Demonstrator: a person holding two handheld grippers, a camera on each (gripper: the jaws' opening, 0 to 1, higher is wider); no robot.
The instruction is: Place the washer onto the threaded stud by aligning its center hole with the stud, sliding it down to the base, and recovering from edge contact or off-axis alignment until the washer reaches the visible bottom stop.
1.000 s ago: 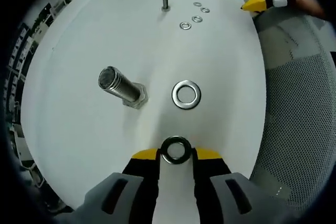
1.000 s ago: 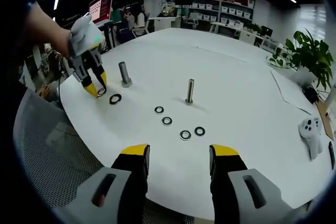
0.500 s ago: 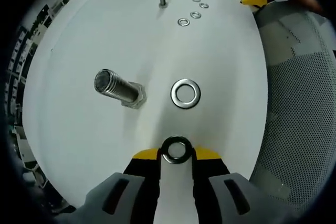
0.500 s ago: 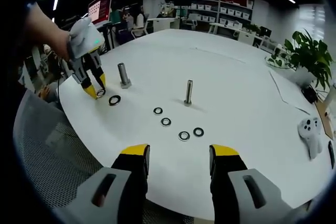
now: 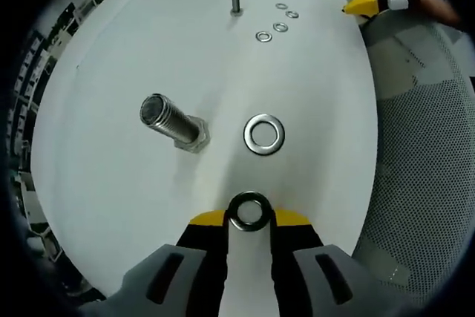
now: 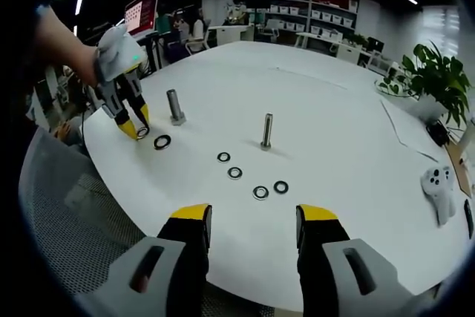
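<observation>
My left gripper (image 5: 249,217) is shut on a dark steel washer (image 5: 249,211), held flat above the white table near its edge. A thick threaded stud (image 5: 169,121) with a hex base stands up ahead and to the left of it. A second, lighter washer (image 5: 264,134) lies flat on the table between us, right of the stud. In the right gripper view the left gripper (image 6: 136,130) shows at the far left next to that stud (image 6: 176,105) and the loose washer (image 6: 162,141). My right gripper (image 6: 253,220) is open over the table's near edge, with nothing between its fingers.
A thinner stud (image 6: 266,131) stands mid-table with several small washers (image 6: 258,191) lying near it. The round white table (image 6: 334,131) ends close to both grippers, with a mesh chair (image 5: 423,154) beside it. A white controller (image 6: 438,187) and a potted plant (image 6: 438,79) sit far right.
</observation>
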